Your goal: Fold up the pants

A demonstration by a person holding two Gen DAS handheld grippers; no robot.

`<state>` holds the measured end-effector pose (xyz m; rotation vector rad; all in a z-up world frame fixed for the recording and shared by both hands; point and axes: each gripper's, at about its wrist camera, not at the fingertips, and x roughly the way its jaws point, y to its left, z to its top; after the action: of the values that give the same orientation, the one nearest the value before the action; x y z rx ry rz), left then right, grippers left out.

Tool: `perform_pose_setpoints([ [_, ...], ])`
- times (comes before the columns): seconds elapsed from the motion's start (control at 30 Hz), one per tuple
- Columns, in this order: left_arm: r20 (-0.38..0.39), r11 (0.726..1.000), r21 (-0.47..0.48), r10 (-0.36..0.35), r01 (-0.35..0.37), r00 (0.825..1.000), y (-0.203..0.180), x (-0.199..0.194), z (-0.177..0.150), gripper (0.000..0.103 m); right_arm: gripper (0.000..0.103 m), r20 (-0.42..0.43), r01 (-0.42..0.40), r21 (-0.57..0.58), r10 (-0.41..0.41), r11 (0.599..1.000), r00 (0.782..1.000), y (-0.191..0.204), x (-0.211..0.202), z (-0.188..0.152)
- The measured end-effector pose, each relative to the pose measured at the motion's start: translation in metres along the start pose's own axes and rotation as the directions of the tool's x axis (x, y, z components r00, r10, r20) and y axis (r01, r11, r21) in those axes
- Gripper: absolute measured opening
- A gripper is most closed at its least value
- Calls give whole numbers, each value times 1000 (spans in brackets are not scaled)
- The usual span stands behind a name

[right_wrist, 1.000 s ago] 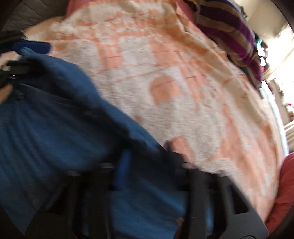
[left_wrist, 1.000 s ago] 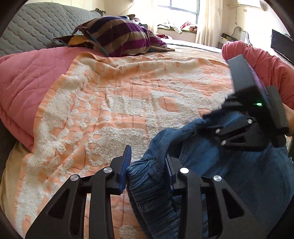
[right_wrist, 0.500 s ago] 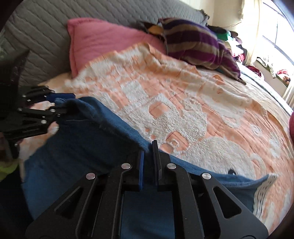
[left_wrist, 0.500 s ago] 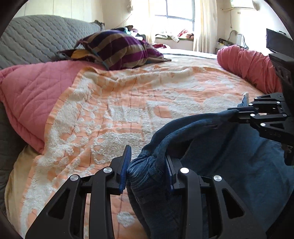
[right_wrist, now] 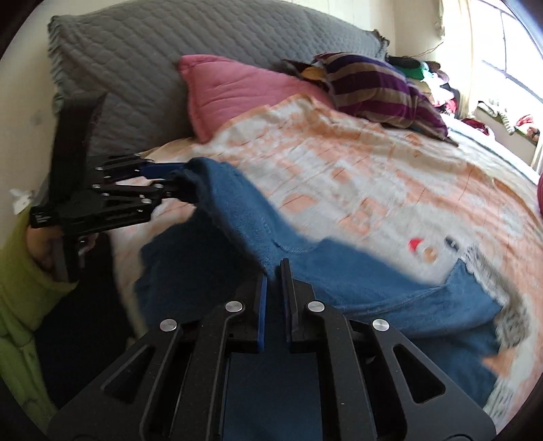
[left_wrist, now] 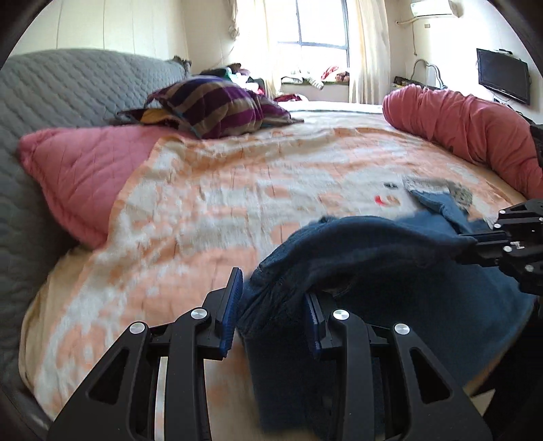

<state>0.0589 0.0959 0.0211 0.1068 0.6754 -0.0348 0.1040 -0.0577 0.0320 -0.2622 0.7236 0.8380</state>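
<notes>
Left wrist view: left claw [left_wrist: 273, 305] grips bunched pants [left_wrist: 373, 251]; right claw [right_wrist: 274, 281] clenched on their edge, above bed [left_wrist: 210, 203].

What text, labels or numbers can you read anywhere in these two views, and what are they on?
None can be read.
Right tool: a small pale mark on its black frame, too small to make out.
Blanket: only an orange-and-white pattern with a small red and black picture, no letters.
Television: screen dark, no brand visible.
Air conditioner: no legible label.
</notes>
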Motion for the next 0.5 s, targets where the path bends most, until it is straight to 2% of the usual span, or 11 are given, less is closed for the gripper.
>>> perform_pose_setpoints([
  [0.13, -75, 999, -20, -31, 29, 997, 2, -7, -22, 32, 3, -8, -25, -17, 25, 1000, 1000, 26, -9, -21],
  [0.27, -151, 999, -19, -33, 31, 988, 4, -8, -37, 34, 3, -69, -37, -61, 33, 997, 997, 50, -2, -42],
  [0.33, -170, 998, -35, -49, 43, 984, 7, -10, -44, 37, 3, -86, -44, -83, 37, 996, 996, 59, 0, -50],
  [0.43, -213, 998, -48, -51, 41, 976, 11, -14, -52, 48, 3, -109, -45, -91, 35, 995, 993, 66, 4, -58],
  [0.5, -228, 995, -76, -77, 61, 971, 18, -21, -58, 48, 3, -126, -48, -84, 38, 995, 991, 68, 7, -62],
])
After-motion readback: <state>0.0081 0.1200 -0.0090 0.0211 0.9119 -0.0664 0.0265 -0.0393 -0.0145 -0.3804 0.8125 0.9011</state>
